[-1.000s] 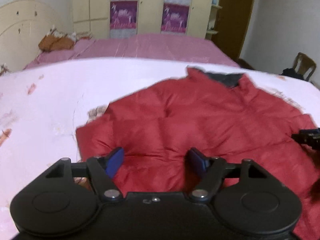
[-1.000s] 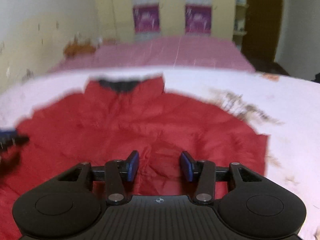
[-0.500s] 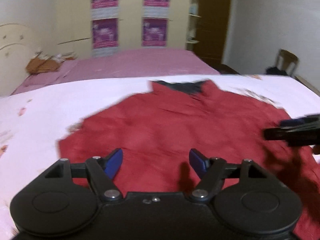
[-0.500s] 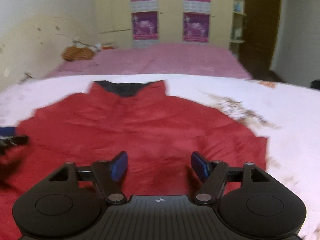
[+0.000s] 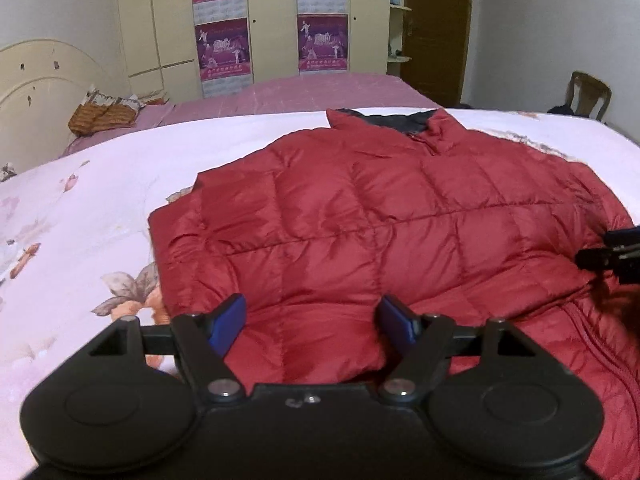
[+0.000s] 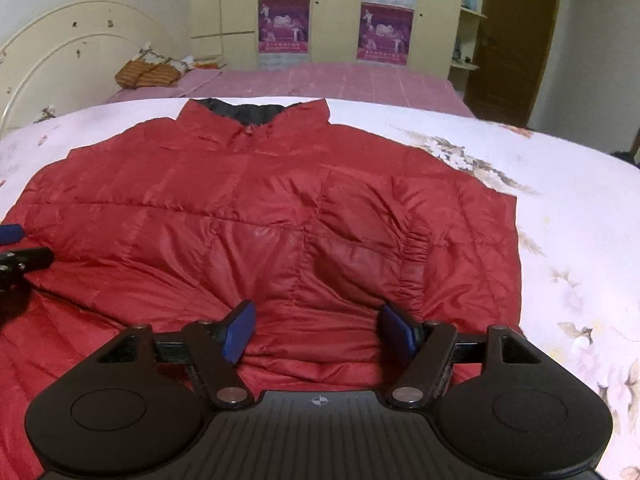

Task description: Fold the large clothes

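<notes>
A red puffer jacket lies flat on the pale floral bedsheet, front up, dark-lined collar at the far side. Its sleeves look folded in across the body; one gathered cuff shows in the right wrist view. My left gripper hovers open over the jacket's near left part, nothing between its blue pads. My right gripper hangs open over the jacket near its right side, also empty. Each gripper shows at the edge of the other's view: the right gripper and the left gripper.
Behind this bed stands a second bed with a pink cover and a brown woven bag by a cream headboard. A wardrobe with purple posters lines the back wall. A wooden chair and a dark door are at the right.
The right gripper's jaws have spread from narrow to wide with nothing in them. Both grippers have drifted a little over the jacket. The jacket itself lies as before.
</notes>
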The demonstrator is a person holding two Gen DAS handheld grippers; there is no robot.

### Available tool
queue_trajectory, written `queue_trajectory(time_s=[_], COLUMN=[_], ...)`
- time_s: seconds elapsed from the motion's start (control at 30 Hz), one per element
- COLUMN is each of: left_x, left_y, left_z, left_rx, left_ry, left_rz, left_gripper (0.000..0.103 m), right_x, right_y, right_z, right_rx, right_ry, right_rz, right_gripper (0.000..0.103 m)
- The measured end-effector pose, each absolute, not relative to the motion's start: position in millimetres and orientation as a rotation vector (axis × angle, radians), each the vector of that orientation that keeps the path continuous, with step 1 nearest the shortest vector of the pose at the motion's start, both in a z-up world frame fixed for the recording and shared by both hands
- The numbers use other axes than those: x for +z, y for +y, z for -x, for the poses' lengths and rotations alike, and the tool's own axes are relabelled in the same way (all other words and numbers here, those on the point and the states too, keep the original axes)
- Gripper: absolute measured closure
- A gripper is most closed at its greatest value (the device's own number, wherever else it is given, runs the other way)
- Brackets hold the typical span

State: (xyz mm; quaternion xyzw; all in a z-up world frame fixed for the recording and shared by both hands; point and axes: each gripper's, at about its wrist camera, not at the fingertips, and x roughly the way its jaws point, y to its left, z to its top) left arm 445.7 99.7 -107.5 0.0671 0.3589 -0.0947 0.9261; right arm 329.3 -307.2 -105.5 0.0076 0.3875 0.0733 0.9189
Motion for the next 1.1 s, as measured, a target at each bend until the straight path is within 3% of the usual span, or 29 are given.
queue_trajectory(time_s=[0.07, 0.1, 0.17, 0.23, 0.3, 0.33, 0.4, 0.87, 1.1], left_x=[-99, -94, -84, -75, -72, -70, -69, -81, -85], left_y=[99, 99, 100, 98, 95, 95, 96, 133, 161], left_z=[-437, -432, -418, -404, -391, -385, -372, -271, -202], left_rx=[-0.166, -0.149, -0.121, -0.132, -0.14, -0.147, -0.157, -0.084, -0.023], left_ry=[0.726, 0.717, 0.695, 0.677, 0.675, 0.676, 0.676, 0.76, 0.817], left_rz=[-0.177, -0.189, -0.198, -0.211, -0.217, -0.216, -0.212, -0.123, 0.03], left_gripper=[0.026, 0.017, 0.009, 0.007, 0.007, 0.007, 0.008, 0.015, 0.027], right_x=[-97, -89, -75, -65, -60, -57, -55, -47, -54], right_y=[-308, -310, -318, -325, -330, -332, -335, -396, -446], right_z=[-328, -322, -306, -292, -277, -267, -249, -137, -74], right_rx=[0.149, 0.141, 0.137, 0.134, 0.128, 0.124, 0.123, 0.093, 0.104], right_ry=[0.806, 0.785, 0.727, 0.726, 0.719, 0.718, 0.714, 0.733, 0.753], right_rz=[-0.014, -0.021, -0.041, -0.07, -0.082, -0.085, -0.094, -0.249, -0.347], right_gripper=[0.034, 0.034, 0.034, 0.034, 0.032, 0.025, 0.021, 0.021, 0.021])
